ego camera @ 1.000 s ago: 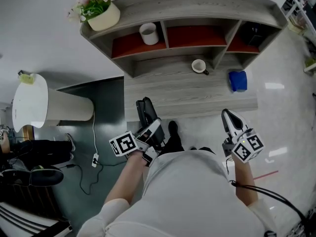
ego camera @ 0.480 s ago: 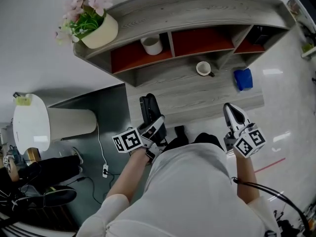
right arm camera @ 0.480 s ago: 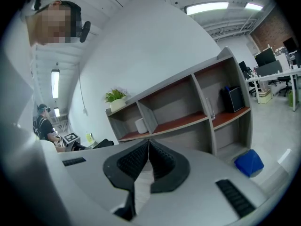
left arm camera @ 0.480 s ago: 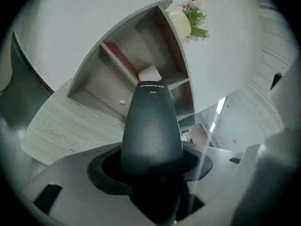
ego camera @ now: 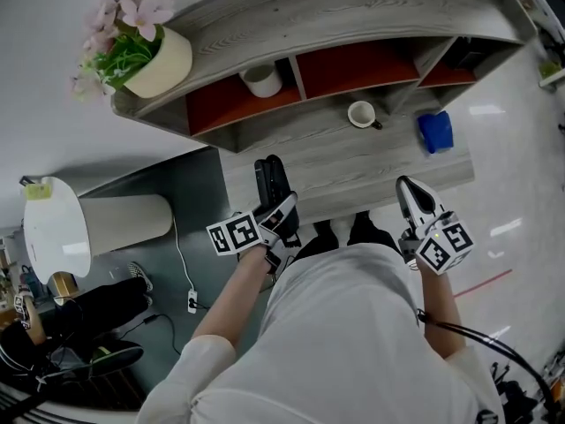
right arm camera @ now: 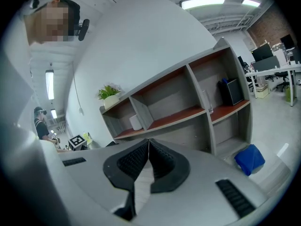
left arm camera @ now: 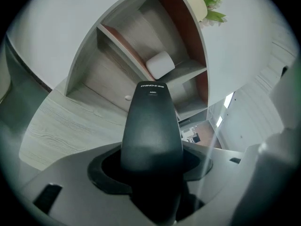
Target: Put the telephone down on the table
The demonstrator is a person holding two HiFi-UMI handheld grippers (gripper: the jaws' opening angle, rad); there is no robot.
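Observation:
The black telephone handset point(ego camera: 268, 180) sticks up out of my left gripper point(ego camera: 281, 208), which is shut on it. In the head view the handset's far end lies over the near edge of the grey wooden table point(ego camera: 371, 168). The left gripper view shows the handset point(left arm camera: 152, 126) clamped between the jaws of the left gripper point(left arm camera: 153, 175), pointing at the table point(left arm camera: 51, 126) and its shelves. My right gripper point(ego camera: 412, 194) hovers at the table's near right edge, shut with nothing in it; in its own view the right gripper point(right arm camera: 148, 149) has its pads pressed together.
On the table stand a white mug point(ego camera: 360, 114) and a blue cloth point(ego camera: 436, 131). The shelf unit holds a white cup point(ego camera: 261, 79), with a flower pot point(ego camera: 150, 56) on top. A white round stand point(ego camera: 53, 228) and a floor cable point(ego camera: 190, 299) lie to the left.
The person has stepped closer to the table. Both grippers have come forward with it, and the handset's tip now reaches over the table's near edge. Both grips are unchanged.

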